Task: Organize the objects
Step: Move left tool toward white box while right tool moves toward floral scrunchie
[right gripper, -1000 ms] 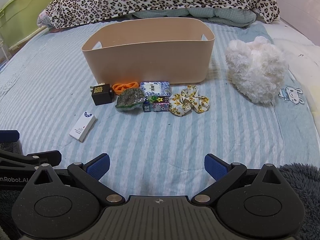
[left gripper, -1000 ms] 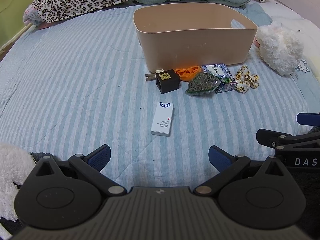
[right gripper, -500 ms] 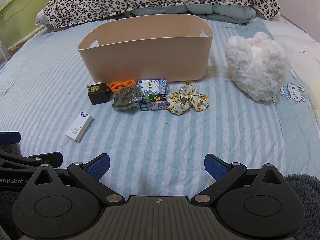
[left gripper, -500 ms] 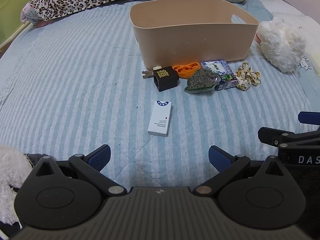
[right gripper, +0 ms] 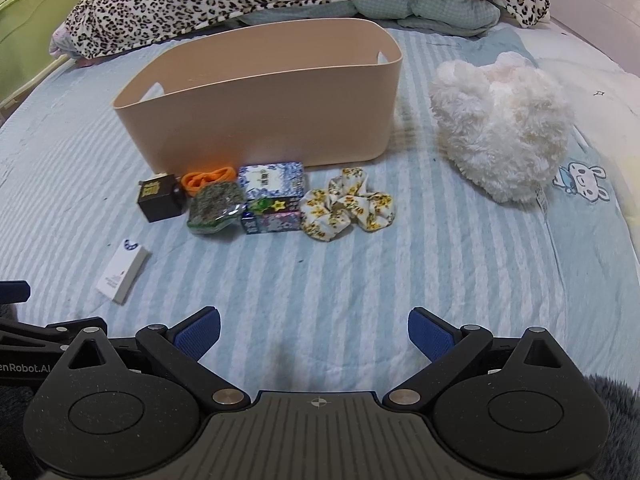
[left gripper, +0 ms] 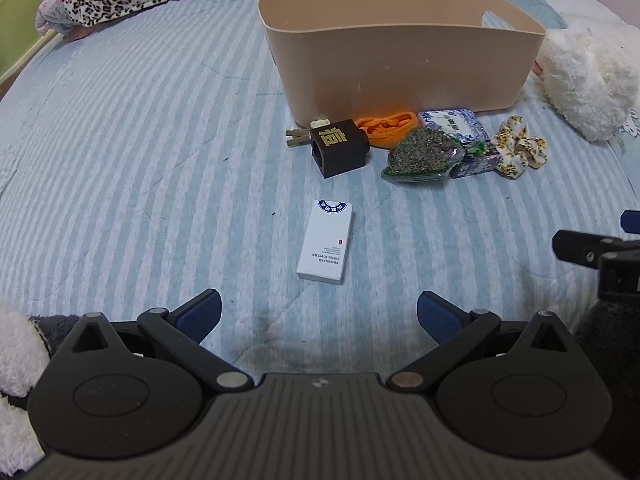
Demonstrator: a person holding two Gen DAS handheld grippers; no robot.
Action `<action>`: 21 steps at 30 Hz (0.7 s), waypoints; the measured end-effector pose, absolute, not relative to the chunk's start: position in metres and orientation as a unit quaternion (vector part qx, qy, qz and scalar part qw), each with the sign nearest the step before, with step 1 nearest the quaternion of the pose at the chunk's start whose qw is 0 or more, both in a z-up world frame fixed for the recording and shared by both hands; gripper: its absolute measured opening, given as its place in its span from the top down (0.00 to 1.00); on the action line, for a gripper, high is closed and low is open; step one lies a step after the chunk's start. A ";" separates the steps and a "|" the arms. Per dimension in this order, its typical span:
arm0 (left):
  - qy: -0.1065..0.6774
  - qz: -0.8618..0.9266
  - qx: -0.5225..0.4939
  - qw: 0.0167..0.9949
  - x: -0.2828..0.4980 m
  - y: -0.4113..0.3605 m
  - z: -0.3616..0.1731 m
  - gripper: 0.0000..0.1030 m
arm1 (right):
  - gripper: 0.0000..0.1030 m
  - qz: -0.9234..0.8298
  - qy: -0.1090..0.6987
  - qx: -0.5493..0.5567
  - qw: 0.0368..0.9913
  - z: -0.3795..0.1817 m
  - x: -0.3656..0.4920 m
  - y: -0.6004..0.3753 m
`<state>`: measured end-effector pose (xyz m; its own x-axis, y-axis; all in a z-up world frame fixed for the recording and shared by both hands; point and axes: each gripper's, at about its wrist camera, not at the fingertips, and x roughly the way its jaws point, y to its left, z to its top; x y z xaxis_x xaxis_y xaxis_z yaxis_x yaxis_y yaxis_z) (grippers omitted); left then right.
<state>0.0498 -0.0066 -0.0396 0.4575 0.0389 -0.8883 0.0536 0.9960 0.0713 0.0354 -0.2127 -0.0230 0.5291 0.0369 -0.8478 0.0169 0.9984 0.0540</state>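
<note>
Left wrist view shows the striped bedspread [left gripper: 140,152] filling most of the frame; it carries the beige bin [left gripper: 400,56], whose inside looks empty as far as either view shows, so I judge the sorting not yet begun; a white plush toy [right gripper: 500,132] lies to the right of the bin, apart from it; in a row just in front of the bin's near wall sit a floral scrunchie [right gripper: 348,204], a blue patterned box [right gripper: 272,180], a packet of dried herbs [left gripper: 422,154], a black cube [left gripper: 339,148], an orange band [left gripper: 386,128] and a small starred box [right gripper: 272,218]; a white carton [left gripper: 326,246] lies alone, nearer the cameras.

Over the last second the left gripper [left gripper: 318,312] has moved forward and lower, so the white carton now sits larger and almost centred ahead of its fingers; that suggests the carton is the first pick. Its jaws are spread wide and hold nothing; the right gripper [right gripper: 314,330] has also crept forward toward the row, jaws equally wide and empty.
</note>
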 end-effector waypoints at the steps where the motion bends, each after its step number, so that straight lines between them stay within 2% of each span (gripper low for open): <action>1: 0.523 -0.004 0.044 0.851 0.052 -0.006 -0.042 0.00 | 0.02 0.011 0.486 0.026 0.874 -0.023 0.038 -0.214; 14: 0.554 0.001 0.025 0.832 0.084 0.002 -0.085 0.00 | 0.09 0.011 0.483 0.016 0.875 -0.042 0.078 -0.233; 18: 0.551 0.011 0.003 0.835 0.091 0.009 -0.095 0.00 | 0.16 0.009 0.484 0.005 0.875 -0.053 0.094 -0.237; 21: 0.543 0.013 0.005 0.840 0.097 0.010 -0.097 0.00 | 0.18 0.011 0.481 -0.007 0.876 -0.059 0.103 -0.237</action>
<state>0.0972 0.0099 -0.0974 0.4099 0.0269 -0.9118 -0.0166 0.9996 0.0221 0.1032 -0.2374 -0.0593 0.5361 0.0125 -0.8441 -0.0258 0.9997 -0.0016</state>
